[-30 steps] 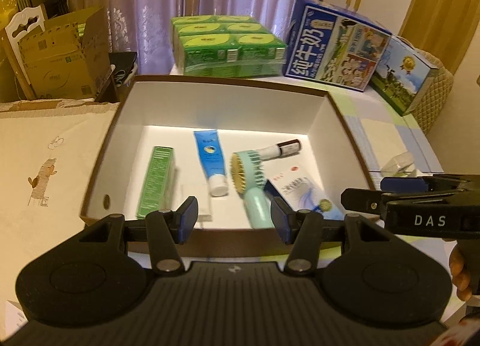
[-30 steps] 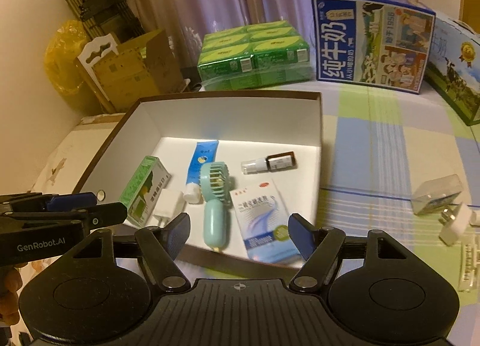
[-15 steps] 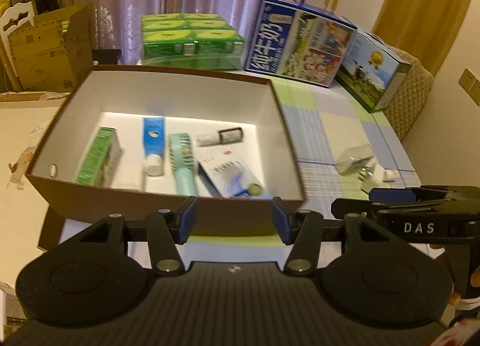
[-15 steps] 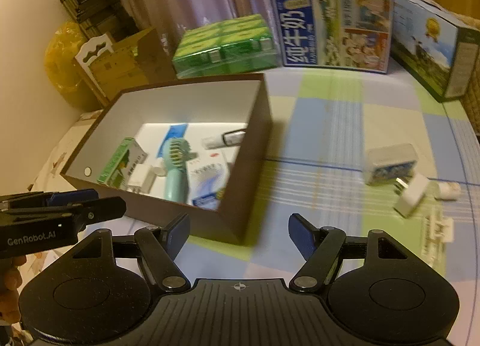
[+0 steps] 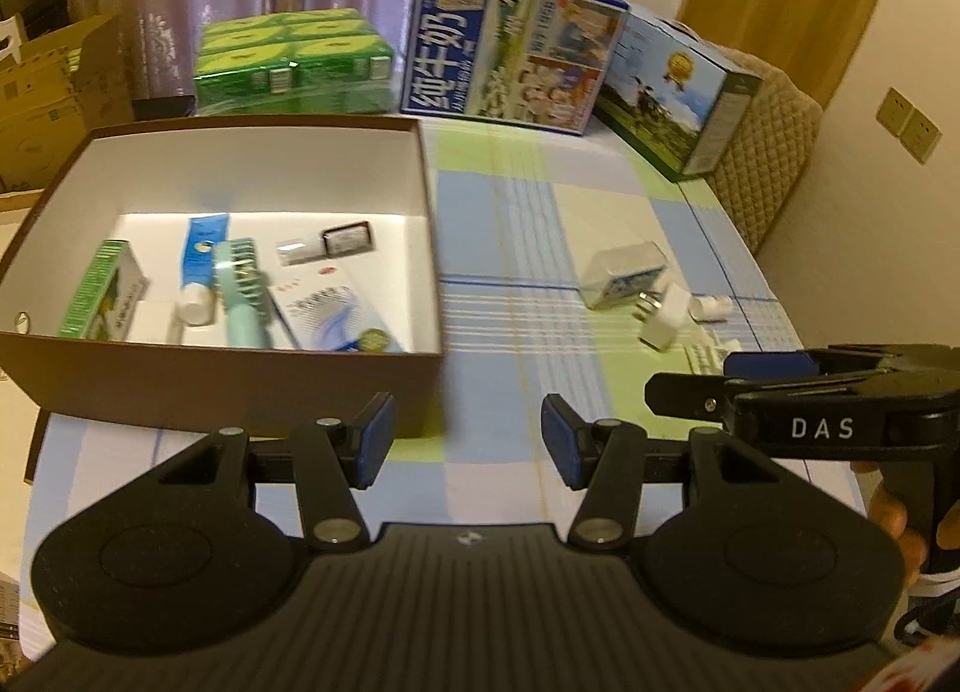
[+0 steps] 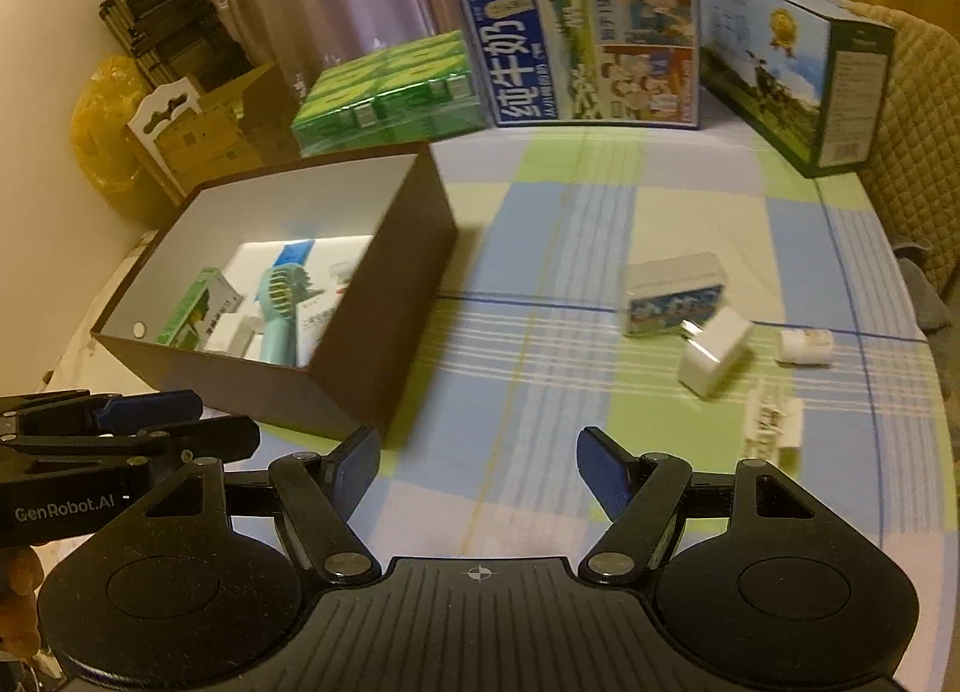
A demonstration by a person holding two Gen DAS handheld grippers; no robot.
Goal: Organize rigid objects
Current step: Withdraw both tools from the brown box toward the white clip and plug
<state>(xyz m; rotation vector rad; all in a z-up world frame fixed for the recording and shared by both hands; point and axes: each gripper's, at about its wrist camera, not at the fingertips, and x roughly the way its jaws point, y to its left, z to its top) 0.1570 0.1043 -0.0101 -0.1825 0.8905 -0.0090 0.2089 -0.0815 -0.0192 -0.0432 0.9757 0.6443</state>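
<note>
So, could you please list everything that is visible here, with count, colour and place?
Box: 1, brown outside, white inside, left on the table.
Carton: 1, green, in the box, left.
Tube: 1, blue with white cap, in the box.
Hand fan: 1, mint green, in the box, middle.
Small bottle: 1, dark with white cap, in the box, back.
Medicine pack: 1, white and blue, in the box, right.
Tin: 1, white and blue, on the tablecloth.
Charger plug: 1, white, beside the tin.
Milk cases: 2, blue, back.
Green packs: 1 bundle, back.
Tablecloth: 1, checked blue, green, white.
Left gripper: 1, black, open, empty.
Right gripper: 1, black, open, empty.
</note>
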